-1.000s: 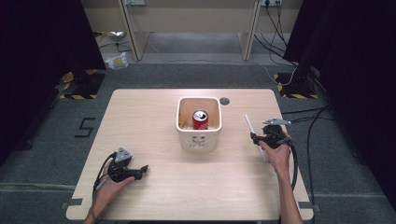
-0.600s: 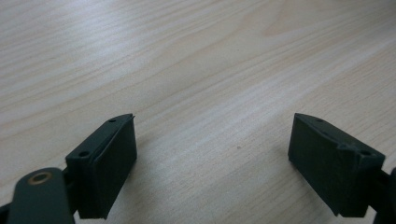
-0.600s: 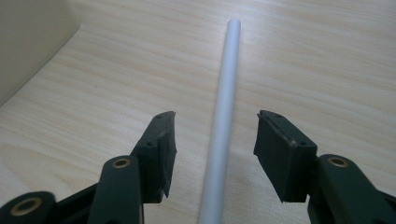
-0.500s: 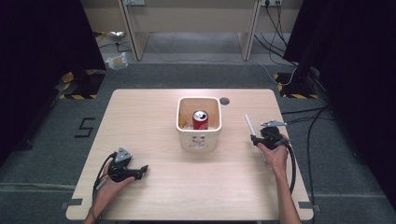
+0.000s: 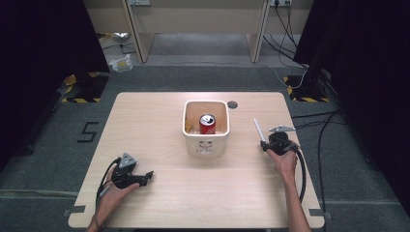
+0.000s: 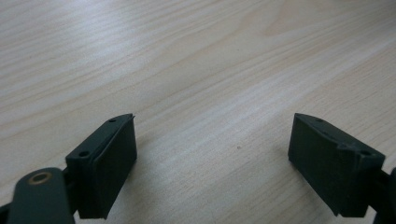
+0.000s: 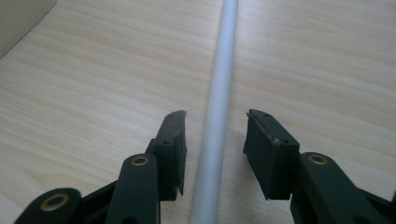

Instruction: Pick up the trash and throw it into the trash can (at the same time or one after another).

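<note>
Tube [image 7: 219, 93], a thin pale stick, lies flat on the wooden table [image 5: 145, 125] to the right of the white tub [image 5: 206, 131], pointing from the near right toward the far left. The right gripper [image 7: 215, 140] is set over its near end with the jaws parted, one on each side of the tube and neither clearly touching it, so nothing is held yet. The gap on the right side looks a little wider than on the left, and that is the likeliest trouble: if the jaws close unevenly, the nearer one would push the round tube first and roll it sideways out of the grip. A hold so close to the end could also let the long far part droop or swing, and it might knock the tub's wall or the red can [image 5: 207, 124] standing inside it. Pressing down too hard could pin the tube against the table instead of lifting it. The left gripper [image 5: 143, 178] rests at the near left of the table, jaws wide apart over bare wood, well away from everything and unable to steady anything.
</note>
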{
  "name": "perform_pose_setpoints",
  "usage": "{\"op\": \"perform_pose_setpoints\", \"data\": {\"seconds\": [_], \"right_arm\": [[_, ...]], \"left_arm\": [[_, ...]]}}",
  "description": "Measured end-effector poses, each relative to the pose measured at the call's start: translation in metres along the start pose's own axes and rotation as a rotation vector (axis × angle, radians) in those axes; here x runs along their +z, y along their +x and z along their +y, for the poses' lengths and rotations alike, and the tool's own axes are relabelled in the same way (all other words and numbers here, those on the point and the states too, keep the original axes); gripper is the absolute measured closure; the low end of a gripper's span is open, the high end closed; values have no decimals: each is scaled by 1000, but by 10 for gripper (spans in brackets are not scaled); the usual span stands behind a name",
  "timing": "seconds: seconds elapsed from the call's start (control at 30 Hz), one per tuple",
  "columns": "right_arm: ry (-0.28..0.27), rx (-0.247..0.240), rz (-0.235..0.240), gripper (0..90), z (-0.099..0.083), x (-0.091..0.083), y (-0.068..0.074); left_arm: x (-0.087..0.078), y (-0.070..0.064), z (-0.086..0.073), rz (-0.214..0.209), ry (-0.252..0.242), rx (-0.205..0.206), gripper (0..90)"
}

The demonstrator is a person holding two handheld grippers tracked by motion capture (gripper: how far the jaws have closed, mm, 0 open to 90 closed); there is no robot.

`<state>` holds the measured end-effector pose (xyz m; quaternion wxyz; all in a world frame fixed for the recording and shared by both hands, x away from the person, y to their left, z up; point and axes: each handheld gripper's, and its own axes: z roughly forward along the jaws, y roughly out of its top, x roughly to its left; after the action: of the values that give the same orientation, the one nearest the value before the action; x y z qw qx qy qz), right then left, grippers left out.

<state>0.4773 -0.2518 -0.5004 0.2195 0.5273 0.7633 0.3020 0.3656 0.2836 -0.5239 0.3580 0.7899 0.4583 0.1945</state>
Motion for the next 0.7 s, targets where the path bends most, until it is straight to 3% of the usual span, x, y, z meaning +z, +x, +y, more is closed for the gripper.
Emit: {"op": "perform_pose_setpoints", "data": {"seconds": [0.23, 0.7], "right_arm": [[1, 16, 10, 614, -2, 2, -2], [-12, 31, 28, 787, -5, 1, -3]], "left_arm": [[0, 0, 0, 0, 0, 0, 144], [0, 0, 0, 0, 0, 0, 145]]}}
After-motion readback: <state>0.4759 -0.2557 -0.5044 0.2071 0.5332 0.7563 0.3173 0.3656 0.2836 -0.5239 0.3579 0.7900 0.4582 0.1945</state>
